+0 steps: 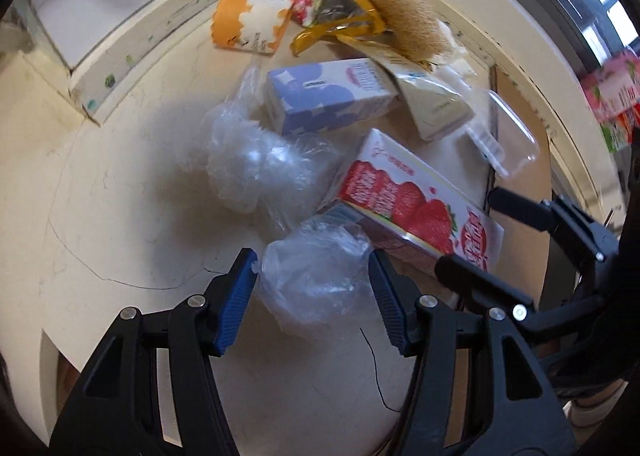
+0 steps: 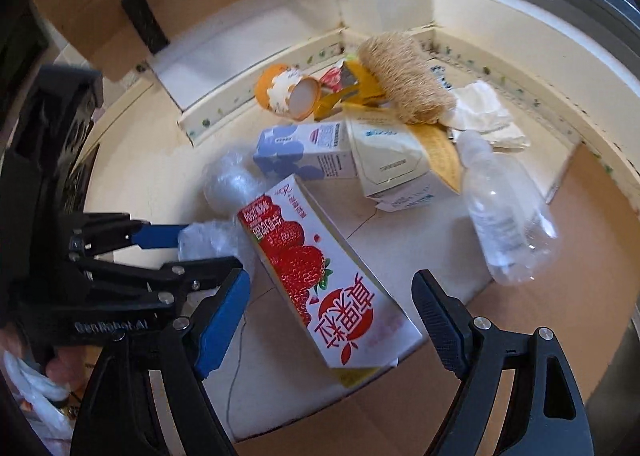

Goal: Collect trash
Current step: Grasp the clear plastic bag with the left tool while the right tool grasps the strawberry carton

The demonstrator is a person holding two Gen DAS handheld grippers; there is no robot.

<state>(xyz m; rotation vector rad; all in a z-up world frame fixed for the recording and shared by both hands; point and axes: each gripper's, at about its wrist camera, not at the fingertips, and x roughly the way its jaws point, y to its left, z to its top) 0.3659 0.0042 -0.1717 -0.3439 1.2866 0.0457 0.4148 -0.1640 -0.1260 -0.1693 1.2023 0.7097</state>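
Note:
Trash lies in a pile on a cream floor in a corner. A crumpled clear plastic bag (image 1: 316, 276) sits between the fingers of my left gripper (image 1: 314, 298); the jaws stand open around it, the pads at its sides. My right gripper (image 2: 336, 320) is open, its fingers on either side of a red strawberry milk carton (image 2: 320, 280), apart from it. The same carton shows in the left wrist view (image 1: 412, 203). My left gripper also shows in the right wrist view (image 2: 200, 252), with the bag (image 2: 212, 240).
Behind lie a blue carton (image 1: 324, 99), a second clear plastic wad (image 1: 256, 163), a cream box (image 2: 392, 159), a clear bottle (image 2: 504, 223), an orange cup (image 2: 288, 91), a bristle brush (image 2: 404, 75) and tissue (image 2: 488, 111). Skirting boards (image 1: 160, 35) bound the corner. Brown cardboard (image 2: 580, 256) lies right.

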